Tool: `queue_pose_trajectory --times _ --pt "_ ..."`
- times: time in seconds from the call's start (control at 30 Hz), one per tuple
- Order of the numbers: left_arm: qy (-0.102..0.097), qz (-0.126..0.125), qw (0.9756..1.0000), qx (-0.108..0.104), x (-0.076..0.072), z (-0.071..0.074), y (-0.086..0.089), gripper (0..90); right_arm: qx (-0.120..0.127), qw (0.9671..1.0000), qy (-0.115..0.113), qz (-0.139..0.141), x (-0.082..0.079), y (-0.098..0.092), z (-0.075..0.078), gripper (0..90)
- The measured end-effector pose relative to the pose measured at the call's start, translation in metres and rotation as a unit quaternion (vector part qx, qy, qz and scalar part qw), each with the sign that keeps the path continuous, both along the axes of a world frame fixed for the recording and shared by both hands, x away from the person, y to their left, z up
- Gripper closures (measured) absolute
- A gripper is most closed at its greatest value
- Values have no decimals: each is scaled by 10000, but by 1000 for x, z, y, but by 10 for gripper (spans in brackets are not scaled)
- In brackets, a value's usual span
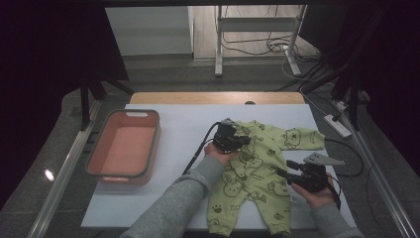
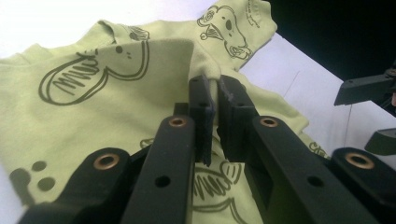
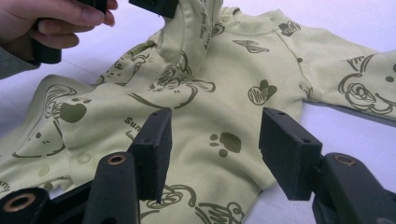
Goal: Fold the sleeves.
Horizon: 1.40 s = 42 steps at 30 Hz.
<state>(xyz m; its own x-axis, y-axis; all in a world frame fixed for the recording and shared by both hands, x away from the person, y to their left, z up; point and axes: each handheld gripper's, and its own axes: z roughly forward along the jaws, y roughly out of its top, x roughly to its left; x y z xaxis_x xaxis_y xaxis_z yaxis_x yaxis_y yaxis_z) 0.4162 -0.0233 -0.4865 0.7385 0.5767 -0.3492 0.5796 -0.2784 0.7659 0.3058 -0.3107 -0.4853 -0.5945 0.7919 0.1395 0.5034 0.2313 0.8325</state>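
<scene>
Table [image 1: 163,134]: romper [image 1: 257,168] lying flat at right, bin [image 1: 124,148] empty at left. Folding in hand, I judge. Left gripper [image 2: 212,100] pinching the sleeve [image 2: 205,65], lifting it over the chest. Right gripper [image 3: 212,140] hovering, jaws half open, holding nothing. Next: laying that sleeve flat.

The orange basin [image 1: 124,148] blocks the table's left. Bare white sheet [image 1: 183,129] between it and the green romper [image 1: 252,168] lies open.
</scene>
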Motion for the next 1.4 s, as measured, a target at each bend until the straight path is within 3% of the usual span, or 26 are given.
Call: queue_pose_trajectory --times 0.13,0.27,0.37,0.6,1.1,1.4 --pt "64 -61 9999 -78 3 -3 -8 814 -5 10000 6 11 0 0 0 454" --pt "45 -227 9995 -229 4 -6 -12 646 -4 10000 1 8 0 0 -1 454" --pt "-30 -235 9996 -173 4 -5 -9 535 -5 10000 20 -3 0 -1 -1 454" --pt "-102 -79 9996 -246 -1 3 11 422 -9 10000 23 -8 0 -1 -1 454" --pt "-197 305 9992 -149 -32 9 74 395 -56 10000 48 -29 6 0 -3 453" --pt "-212 354 9990 -190 -54 11 96 391 -91 9999 71 -62 12 0 -5 453"
